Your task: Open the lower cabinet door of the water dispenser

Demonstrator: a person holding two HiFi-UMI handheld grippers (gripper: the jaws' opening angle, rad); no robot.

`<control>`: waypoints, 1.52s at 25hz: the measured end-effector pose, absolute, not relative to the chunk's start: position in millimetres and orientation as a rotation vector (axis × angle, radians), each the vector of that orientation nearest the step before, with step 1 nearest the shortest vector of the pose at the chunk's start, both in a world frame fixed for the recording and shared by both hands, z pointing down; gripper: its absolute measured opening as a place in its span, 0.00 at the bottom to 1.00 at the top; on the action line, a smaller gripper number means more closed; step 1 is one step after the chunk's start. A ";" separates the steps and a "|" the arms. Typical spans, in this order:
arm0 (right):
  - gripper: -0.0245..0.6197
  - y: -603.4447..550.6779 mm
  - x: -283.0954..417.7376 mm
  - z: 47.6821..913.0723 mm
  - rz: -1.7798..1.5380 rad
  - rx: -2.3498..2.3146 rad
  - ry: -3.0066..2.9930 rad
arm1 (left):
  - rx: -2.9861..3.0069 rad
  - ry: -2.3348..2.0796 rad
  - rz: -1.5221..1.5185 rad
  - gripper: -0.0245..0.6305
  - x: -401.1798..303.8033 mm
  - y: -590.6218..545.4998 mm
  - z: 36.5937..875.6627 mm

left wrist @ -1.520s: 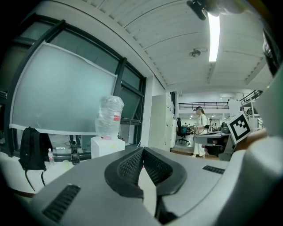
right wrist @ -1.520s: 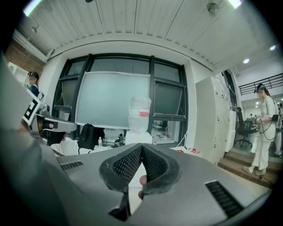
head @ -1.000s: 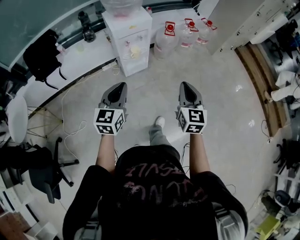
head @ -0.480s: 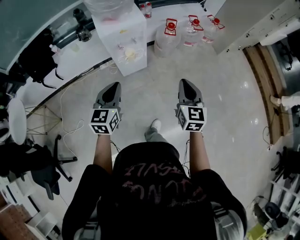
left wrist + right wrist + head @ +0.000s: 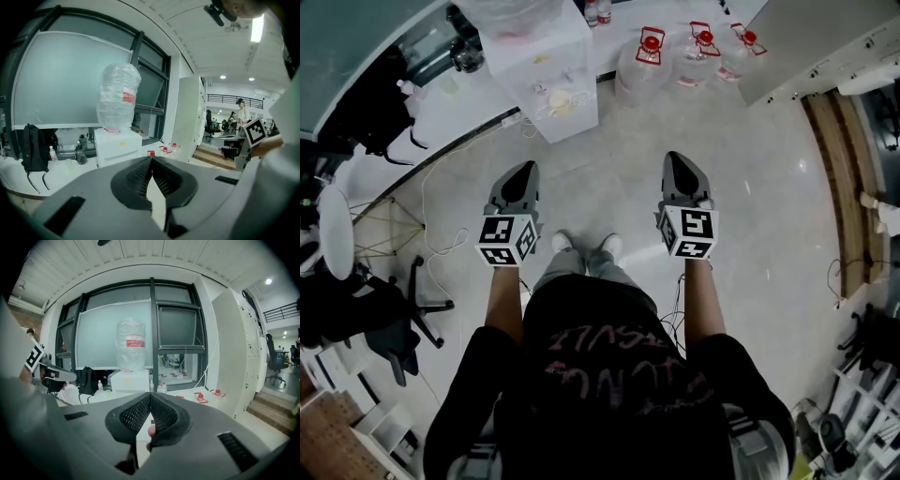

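Observation:
The white water dispenser (image 5: 546, 80) stands against the window ledge at the top of the head view, with a clear bottle (image 5: 118, 99) wrapped in plastic on top. Its front face (image 5: 567, 114) is steeply foreshortened, so I cannot make out the lower door. My left gripper (image 5: 525, 171) and right gripper (image 5: 675, 159) hover side by side over the floor, well short of the dispenser, both shut with nothing between the pads. In the left gripper view the dispenser (image 5: 117, 146) sits just left of the jaw line (image 5: 151, 160). In the right gripper view the dispenser (image 5: 130, 379) is farther off, and both gripper bodies hide its lower part.
Three water jugs with red caps (image 5: 675, 56) stand on the floor right of the dispenser. A tall white cabinet (image 5: 825, 37) is beyond them. A black backpack (image 5: 370, 103) leans on the ledge at left, cables (image 5: 441, 239) trail on the floor, and an office chair (image 5: 380, 323) is at left.
The person has stepped forward, feet now side by side. Both grippers have moved with them toward the dispenser, which now sits closer and higher in the head view. The jaws stayed shut.

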State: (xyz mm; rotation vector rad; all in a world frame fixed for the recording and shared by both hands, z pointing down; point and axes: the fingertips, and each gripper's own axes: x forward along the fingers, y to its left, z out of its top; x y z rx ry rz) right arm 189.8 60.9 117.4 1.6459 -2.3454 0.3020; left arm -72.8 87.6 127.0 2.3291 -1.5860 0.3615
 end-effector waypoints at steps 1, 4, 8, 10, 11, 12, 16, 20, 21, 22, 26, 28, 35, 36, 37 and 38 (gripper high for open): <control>0.06 57.9 189.3 122.3 0.311 1.633 -2.337 | 2.327 -1.581 0.363 0.05 -72.3 83.9 129.6; 0.06 45.0 183.6 130.9 0.316 1.603 -2.325 | 2.325 -1.568 0.361 0.05 -72.9 68.7 135.9; 0.06 25.5 175.9 136.1 0.302 1.601 -2.320 | 2.327 -1.554 0.357 0.05 -76.8 47.7 144.6; 0.06 14.0 170.9 136.5 0.296 1.603 -2.322 | 2.324 -1.547 0.359 0.05 -81.6 35.0 149.4; 0.06 7.0 167.0 136.3 0.296 1.603 -2.325 | 2.321 -1.544 0.357 0.05 -85.4 27.6 151.4; 0.06 -0.7 162.5 136.2 0.297 1.604 -2.327 | 2.319 -1.539 0.354 0.05 -89.6 19.9 153.3; 0.06 -31.8 138.0 135.5 0.291 1.620 -2.326 | 2.318 -1.504 0.356 0.05 -107.0 -7.0 165.8; 0.06 -54.5 113.7 147.7 0.293 1.613 -2.293 | 2.311 -1.458 0.363 0.05 -126.7 -30.7 185.5; 0.06 -60.2 108.4 151.3 0.287 1.607 -2.286 | 2.309 -1.451 0.361 0.05 -131.3 -36.1 190.7; 0.06 -66.3 103.1 155.6 0.280 1.602 -2.279 | 2.307 -1.445 0.358 0.05 -136.1 -41.7 196.1; 0.06 -84.9 86.6 176.1 0.279 1.600 -2.249 | 2.306 -1.388 0.368 0.05 -148.5 -61.1 222.8; 0.06 -87.1 83.3 189.2 0.286 1.598 -2.235 | 2.310 -1.343 0.385 0.05 -147.8 -64.6 237.7; 0.06 -99.4 73.9 215.6 0.315 1.604 -2.187 | 2.314 -1.243 0.404 0.05 -136.8 -74.1 270.9; 0.06 -101.2 75.1 219.9 0.321 1.603 -2.181 | 2.315 -1.233 0.415 0.05 -136.2 -74.9 275.4; 0.06 -103.3 76.5 225.2 0.327 1.601 -2.177 | 2.312 -1.229 0.422 0.05 -136.3 -76.3 280.4; 0.06 -105.4 78.4 231.6 0.334 1.596 -2.171 | 2.305 -1.232 0.423 0.05 -136.8 -78.6 285.9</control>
